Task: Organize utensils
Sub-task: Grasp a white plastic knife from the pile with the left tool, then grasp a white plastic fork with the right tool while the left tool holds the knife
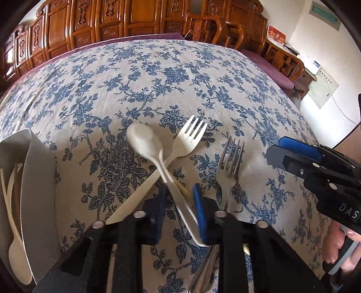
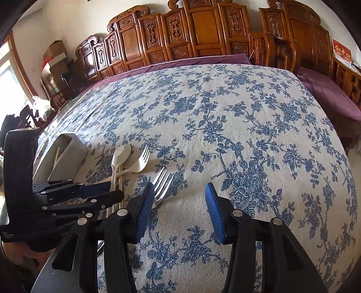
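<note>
Grey tray (image 1: 38, 180) at far left on the blue-flowered cloth (image 1: 158, 78), open side up, with a pale spoon (image 1: 18, 259) and other slim cream utensils inside. Just right of it, left gripper (image 1: 179, 202) angled down over the cloth, blue-padded fingers (image 1: 199, 211) drawn close on the handle of a cream plastic spoon (image 1: 144, 142); spoon blurred in the left wrist view, so contact on the far pad only probable, though from the right wrist view the handle plainly caught in that gripper (image 2: 108, 191), bowl (image 2: 121, 153) pointing away. Under the spoon and crossing it, a cream plastic fork (image 1: 185, 139) flat on the cloth, tines toward the carved wooden panels (image 1: 112, 20). Next to the right, a metal fork (image 1: 230, 162) lying on the cloth, apart from the plastic one, handle running back beneath the left gripper. Farther right, right gripper (image 2: 180, 191) hanging above the cloth, fingers (image 2: 213, 214) spread apart with nothing between, metal tines (image 2: 162, 182) just beside its left finger. At far right, a hand (image 1: 338, 243) wrapped round that gripper's grey handle.
</note>
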